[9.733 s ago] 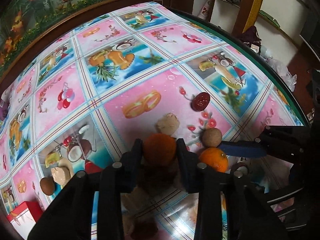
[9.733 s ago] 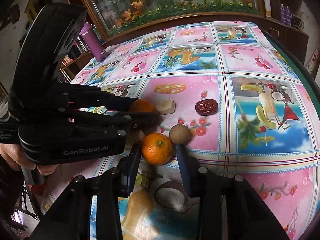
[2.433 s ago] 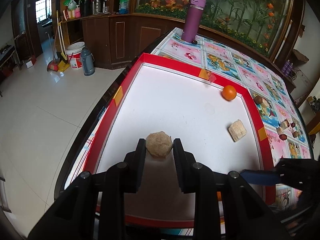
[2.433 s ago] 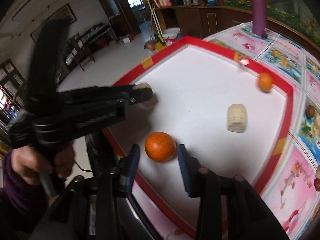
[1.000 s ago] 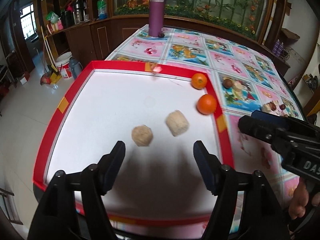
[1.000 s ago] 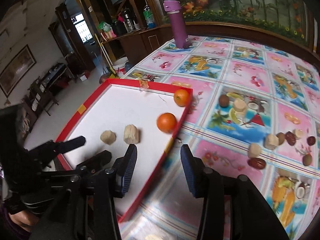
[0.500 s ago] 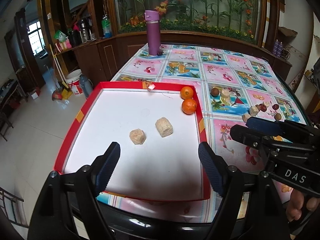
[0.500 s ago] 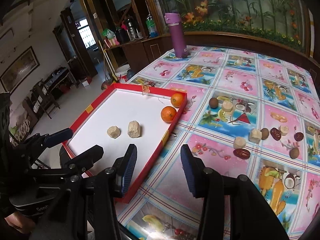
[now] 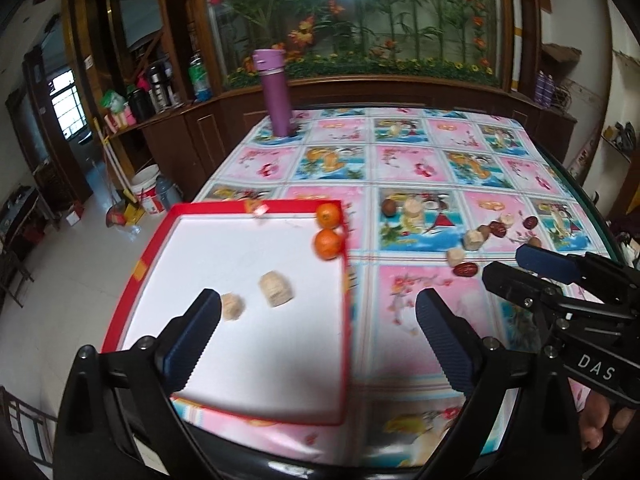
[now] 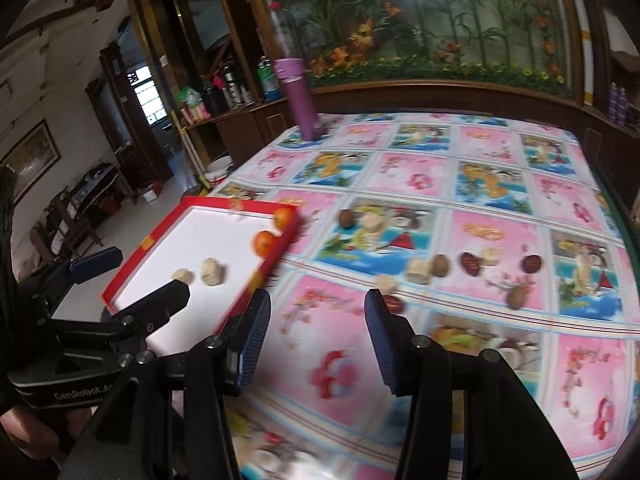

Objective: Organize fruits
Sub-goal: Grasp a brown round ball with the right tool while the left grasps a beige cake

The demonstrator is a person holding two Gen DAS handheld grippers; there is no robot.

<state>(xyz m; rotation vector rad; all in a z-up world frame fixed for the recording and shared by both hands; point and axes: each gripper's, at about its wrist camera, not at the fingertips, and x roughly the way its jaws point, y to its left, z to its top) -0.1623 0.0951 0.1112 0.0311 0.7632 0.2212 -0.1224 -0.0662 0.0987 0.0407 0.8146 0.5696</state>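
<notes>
A red-rimmed white tray lies at the table's left end and also shows in the right wrist view. In it lie two oranges at the far right corner and two pale beige lumps. Several brown and beige fruits lie scattered on the tablecloth to the right. My left gripper is open and empty above the tray's near right side. My right gripper is open and empty above the pink cloth.
A purple flask stands at the table's far left corner. A planter wall of flowers backs the table. The table's near edge is a dark rim. Floor with buckets and brooms lies to the left.
Both grippers have pulled back and up from the tray and swung right toward the scattered fruits. Earlier they released a beige lump and an orange into the tray.
</notes>
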